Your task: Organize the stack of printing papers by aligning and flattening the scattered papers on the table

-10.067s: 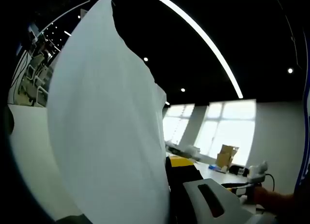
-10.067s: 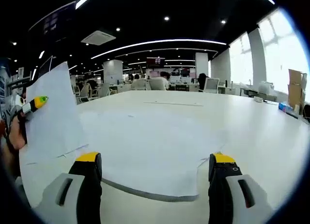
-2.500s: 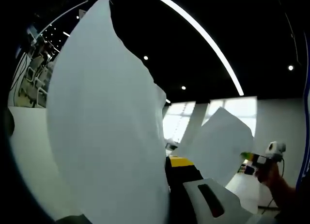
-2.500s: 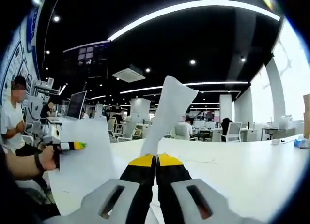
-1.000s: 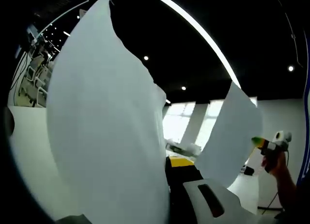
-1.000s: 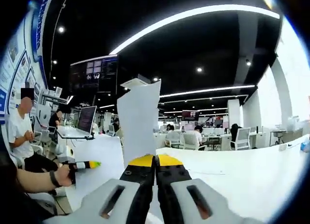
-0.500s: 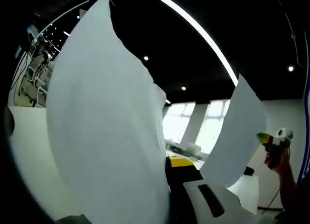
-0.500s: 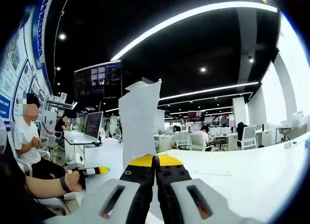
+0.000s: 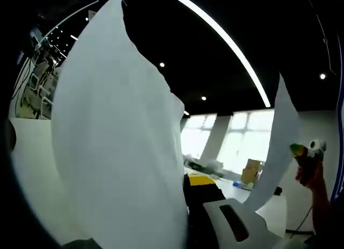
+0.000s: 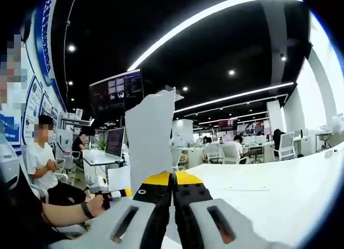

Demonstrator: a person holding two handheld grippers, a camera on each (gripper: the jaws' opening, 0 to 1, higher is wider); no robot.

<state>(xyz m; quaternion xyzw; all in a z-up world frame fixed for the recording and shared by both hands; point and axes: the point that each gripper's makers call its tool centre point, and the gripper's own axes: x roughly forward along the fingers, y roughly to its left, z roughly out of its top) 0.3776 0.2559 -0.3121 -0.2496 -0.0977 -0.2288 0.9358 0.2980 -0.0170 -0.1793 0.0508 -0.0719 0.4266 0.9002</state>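
Left gripper (image 9: 189, 180): jaws pressed together on a large white sheet (image 9: 115, 147) that stands up across the left half of the left gripper view; yellow tip just visible beside the paper's edge.
Right gripper (image 10: 172, 178): yellow-tipped jaws closed, pinching a second sheet of paper (image 10: 150, 139) that rises upright and slightly curled from between them.
Same second sheet, left gripper view: seen edge-on at right (image 9: 277, 147), held in the air, with the right gripper (image 9: 299, 149) and the person's hand (image 9: 309, 171) just beside it.
Left gripper, right gripper view: low at left (image 10: 119, 193), in a hand.
Table (image 10: 279, 190): white, below and to the right.
Background: seated person (image 10: 45, 168), wall screen (image 10: 116, 94).
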